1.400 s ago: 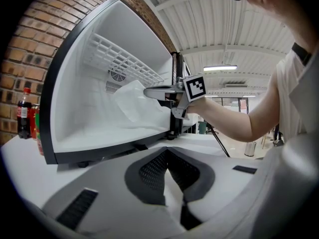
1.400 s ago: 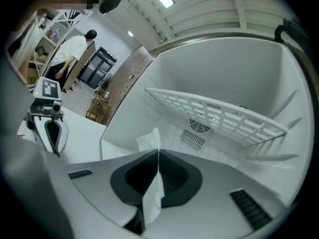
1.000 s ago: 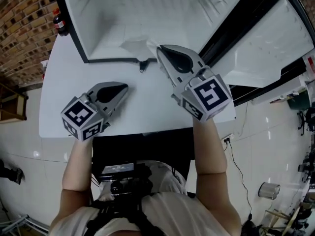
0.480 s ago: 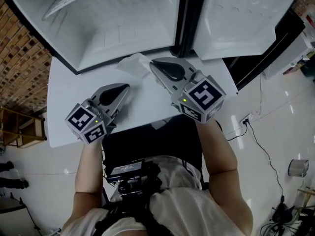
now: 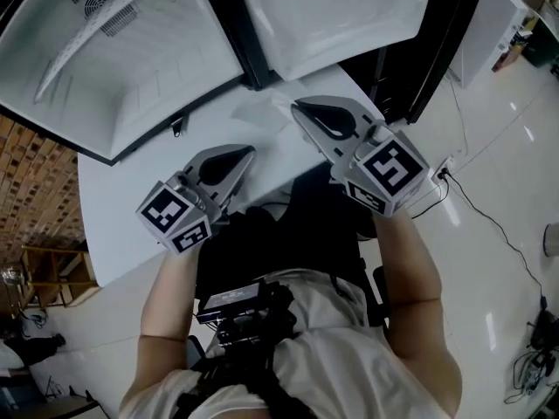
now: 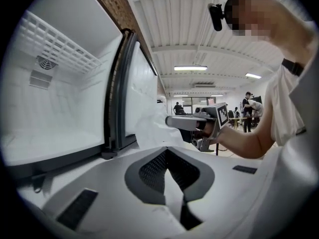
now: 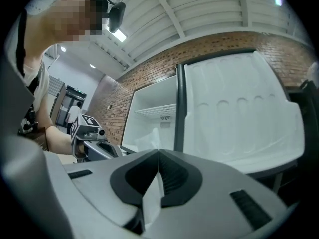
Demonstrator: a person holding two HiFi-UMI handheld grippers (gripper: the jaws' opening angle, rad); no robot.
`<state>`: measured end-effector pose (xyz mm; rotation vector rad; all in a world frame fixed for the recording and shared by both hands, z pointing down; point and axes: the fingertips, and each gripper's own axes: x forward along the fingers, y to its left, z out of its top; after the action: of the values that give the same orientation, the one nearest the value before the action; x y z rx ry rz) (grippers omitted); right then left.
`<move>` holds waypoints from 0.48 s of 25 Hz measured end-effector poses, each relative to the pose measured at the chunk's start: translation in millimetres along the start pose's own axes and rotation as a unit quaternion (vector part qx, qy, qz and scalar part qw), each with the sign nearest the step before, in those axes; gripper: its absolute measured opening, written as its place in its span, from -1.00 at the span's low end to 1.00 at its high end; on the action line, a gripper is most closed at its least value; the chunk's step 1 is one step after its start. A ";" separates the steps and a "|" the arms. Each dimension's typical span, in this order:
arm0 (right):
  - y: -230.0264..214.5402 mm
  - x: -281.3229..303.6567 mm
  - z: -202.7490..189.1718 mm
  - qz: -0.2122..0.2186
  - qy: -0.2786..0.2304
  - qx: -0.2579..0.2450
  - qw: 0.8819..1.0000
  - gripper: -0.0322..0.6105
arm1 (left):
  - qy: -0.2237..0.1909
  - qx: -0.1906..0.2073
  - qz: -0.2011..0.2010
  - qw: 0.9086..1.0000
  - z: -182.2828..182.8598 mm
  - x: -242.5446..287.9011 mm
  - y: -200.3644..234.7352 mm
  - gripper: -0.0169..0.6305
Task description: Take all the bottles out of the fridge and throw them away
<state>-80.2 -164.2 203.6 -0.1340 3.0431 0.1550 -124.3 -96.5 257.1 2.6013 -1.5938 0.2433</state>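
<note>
Left tool (image 5: 247, 153) is pressed fully together with nothing in it. Same deal for the right tool (image 5: 301, 107): tips touching, empty. The person holds both over the white table (image 5: 122, 208), the right one a bit farther forward, both pointing toward the fridge (image 5: 131, 68). The fridge is at the table's far edge, wide open, with its door (image 5: 332, 16) swung out to the right. Inside I can see white walls, a white grid shelf (image 6: 60, 44) and a small vent (image 6: 46, 63). A crumpled white sheet (image 6: 149, 131), plastic or paper, can't tell, lies on the table just in front of the opening, near the right tool's tip.
</note>
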 end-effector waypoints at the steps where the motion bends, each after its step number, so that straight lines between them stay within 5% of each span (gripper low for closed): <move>1: -7.1 -11.8 0.8 -0.011 -0.003 0.000 1.000 -0.90 | 0.001 0.005 -0.011 1.000 1.8 10.8 -8.2 -0.93; 12: -70.4 -166.1 -5.0 -0.156 -0.008 0.001 0.988 -0.90 | -0.011 0.039 -0.166 0.985 23.1 125.2 -117.9 -0.93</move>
<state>90.6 -220.7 217.6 -0.6003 2.9569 0.1284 38.6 -156.2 258.1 2.8819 -1.1481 0.2574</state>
